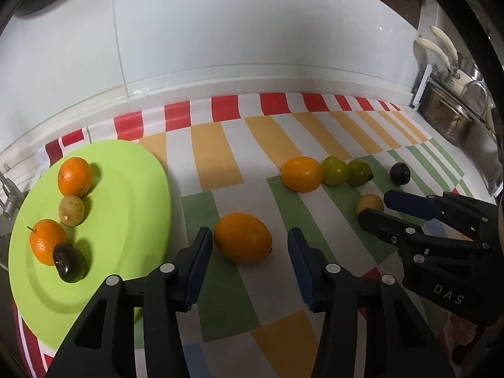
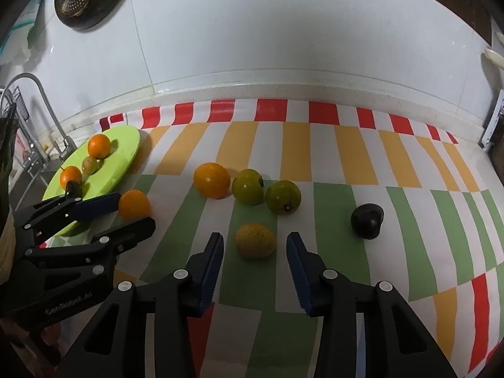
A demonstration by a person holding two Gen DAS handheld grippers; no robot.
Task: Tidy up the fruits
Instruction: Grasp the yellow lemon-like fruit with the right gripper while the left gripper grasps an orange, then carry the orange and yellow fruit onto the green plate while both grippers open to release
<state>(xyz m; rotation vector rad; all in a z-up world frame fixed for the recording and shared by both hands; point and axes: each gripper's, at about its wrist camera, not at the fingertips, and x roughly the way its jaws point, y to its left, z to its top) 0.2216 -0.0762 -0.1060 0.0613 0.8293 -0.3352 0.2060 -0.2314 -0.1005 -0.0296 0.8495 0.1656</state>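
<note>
tablecloth [image 2: 315, 157] striped | faucet [image 2: 47, 110] left | pots [image 1: 450, 116] right

Four fruits lie on the lime-green plate [image 1: 132, 189]: two oranges, a small brownish-green fruit, a dark plum. On the striped cloth [image 2: 346, 157]: two oranges, two green persimmons, a yellow fruit [image 2: 255, 241], a dark plum [image 2: 367, 220]

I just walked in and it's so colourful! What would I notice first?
Probably the bright green plate on the left, holding four fruits. Next, the loose fruits on the striped cloth. Nearest, each hand-held gripper has one between open jaws: the left hand-held gripper an orange, the right hand-held gripper a yellow fruit.
</note>
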